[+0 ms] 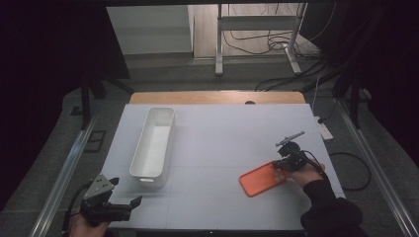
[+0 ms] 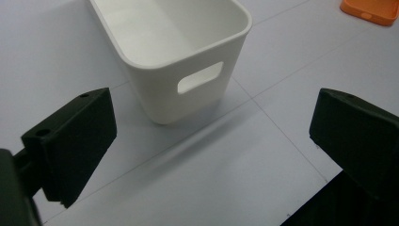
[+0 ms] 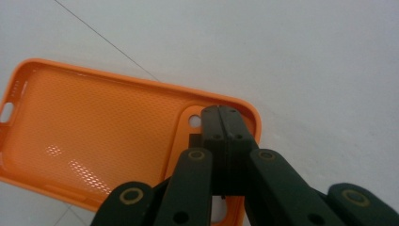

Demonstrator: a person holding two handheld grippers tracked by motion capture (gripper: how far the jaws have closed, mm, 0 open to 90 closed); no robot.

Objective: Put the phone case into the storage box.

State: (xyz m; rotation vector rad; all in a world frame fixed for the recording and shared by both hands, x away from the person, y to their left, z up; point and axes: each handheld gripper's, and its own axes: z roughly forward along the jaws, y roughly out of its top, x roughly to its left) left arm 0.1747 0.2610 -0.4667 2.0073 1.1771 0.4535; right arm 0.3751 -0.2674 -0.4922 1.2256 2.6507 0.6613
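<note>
The right gripper (image 3: 225, 123) has its jaws pressed together on the camera-cutout end of the orange phone case (image 3: 99, 132), pinching its thin rim and back wall. In the high view that gripper (image 1: 289, 157) sits at the case's (image 1: 261, 178) far right end, near the right edge of the table (image 1: 217, 143), with the case tilted up slightly off the white surface.

The left gripper (image 2: 211, 146) has its jaws wide apart with nothing between them, resting low by the near left corner (image 1: 106, 202). Just beyond it stands the white bin (image 2: 174, 52), a long narrow tub running from near the front edge toward the far edge, left of centre (image 1: 153, 143).

The work in hand looks like carrying the case across to the bin. To do it well, the grip on one end should stay firm, since the case is soft and will droop from its free end; lifting high enough for that sagging end to pass over the bin's rim matters, and lining the case up lengthwise with the narrow tub should let it drop in cleanly.

The case is flexible, rubbery, rounded at the corners, with a fine dimpled pattern inside and a glossy raised lip. The bin is smooth matte plastic with rounded corners and a slot handle in its near end. The table top is a flat white sheet with thin seam lines.
</note>
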